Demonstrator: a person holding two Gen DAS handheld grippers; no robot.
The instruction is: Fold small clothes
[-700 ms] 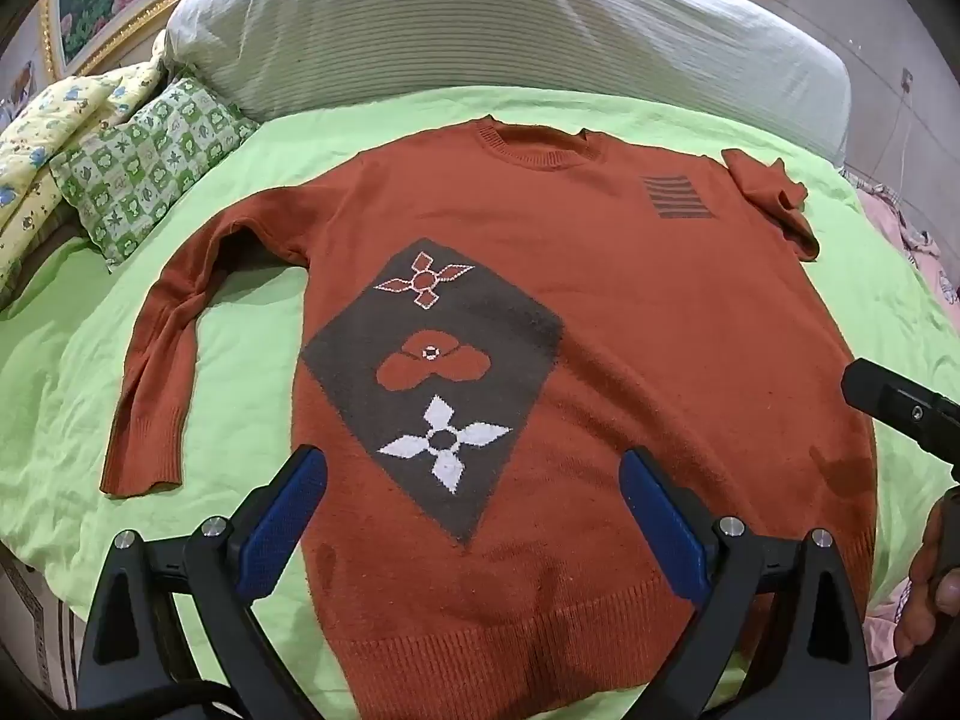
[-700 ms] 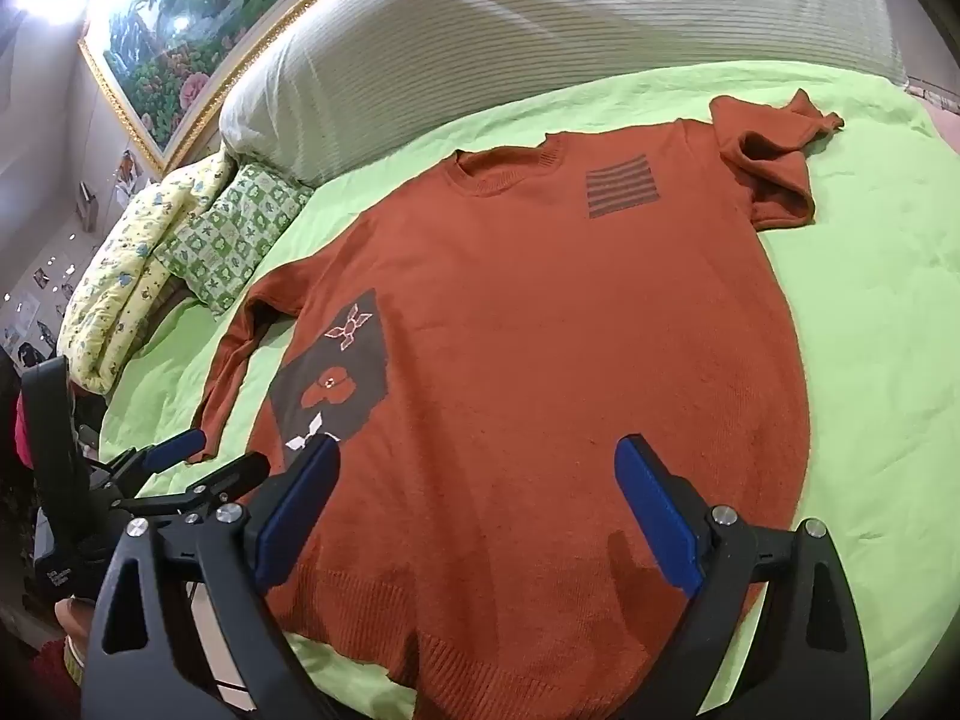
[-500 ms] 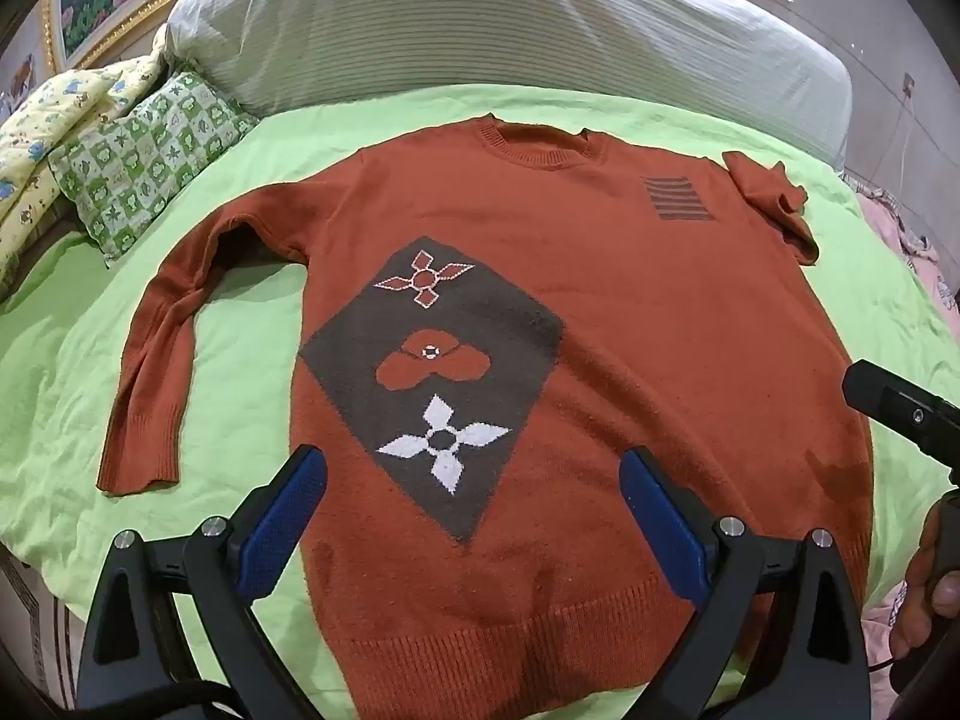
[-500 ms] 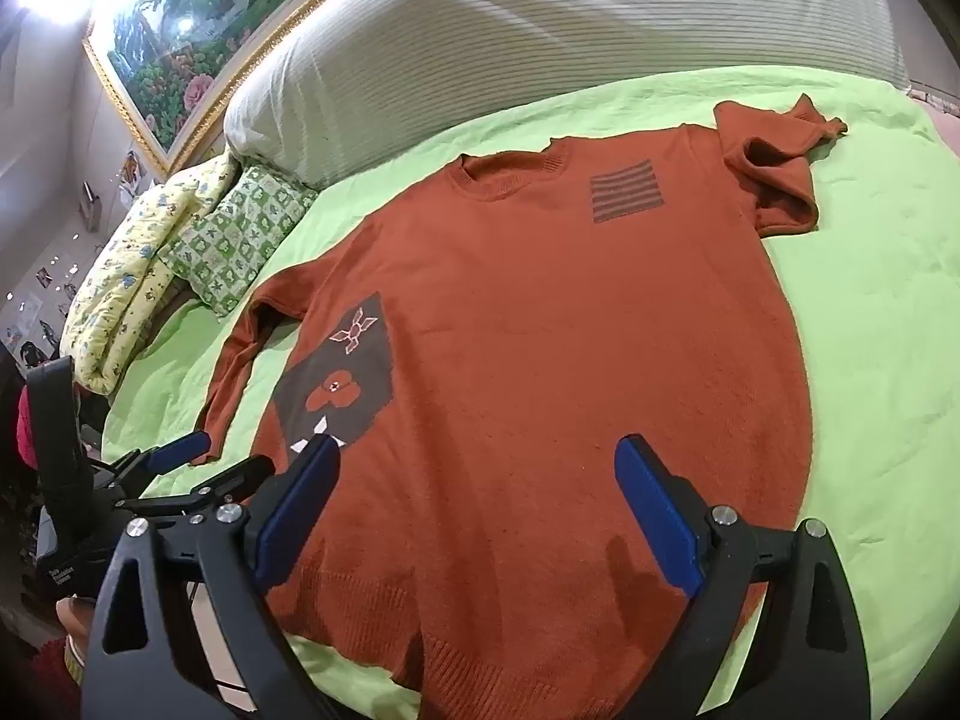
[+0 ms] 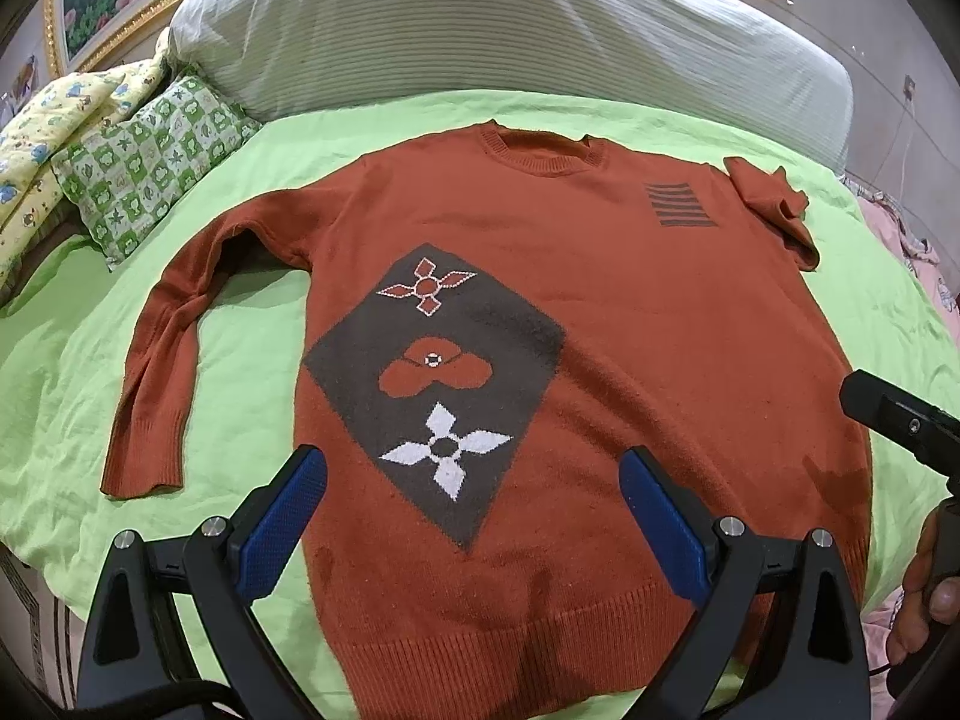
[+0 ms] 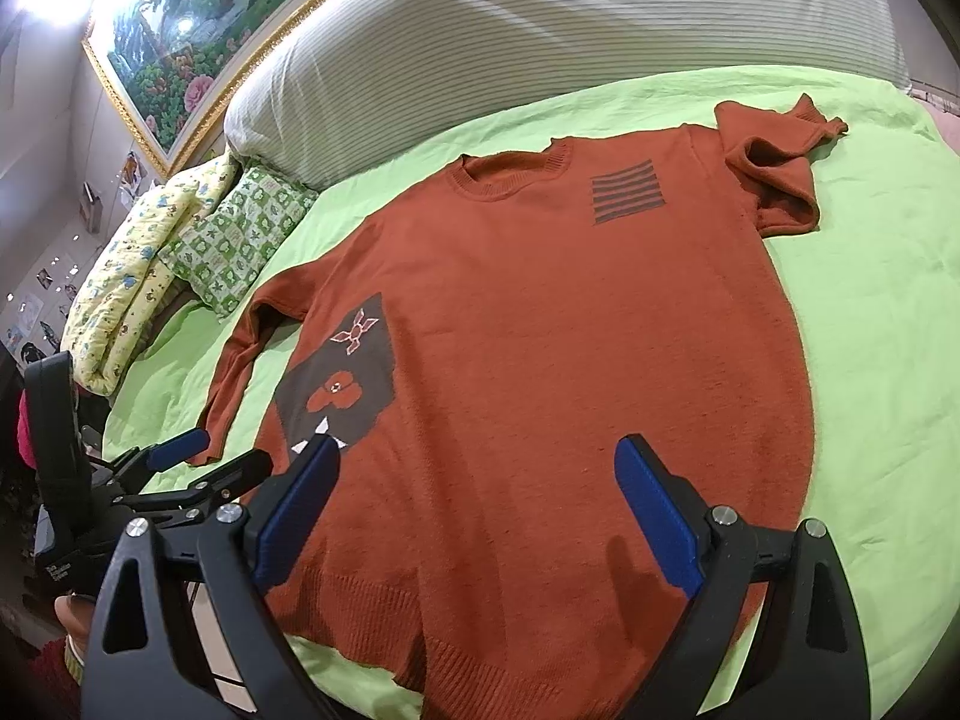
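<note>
at the bottom of each wrist view, the left gripper (image 5: 471, 507) and right gripper (image 6: 474, 495) hover with jaws spread wide, grasping nothing. the rust sweater (image 5: 630, 324) lies flat mid-frame on the green sheet (image 5: 252, 360). 2 pillows (image 5: 150, 162) sit upper left.

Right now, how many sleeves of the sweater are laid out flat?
1. The left sleeve lies extended on the green sheet; the right sleeve is bunched at the shoulder, partly hidden.

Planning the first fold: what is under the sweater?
The sweater lies flat on a green sheet, which shows all around it. Whatever lies beneath its body is covered.
</note>
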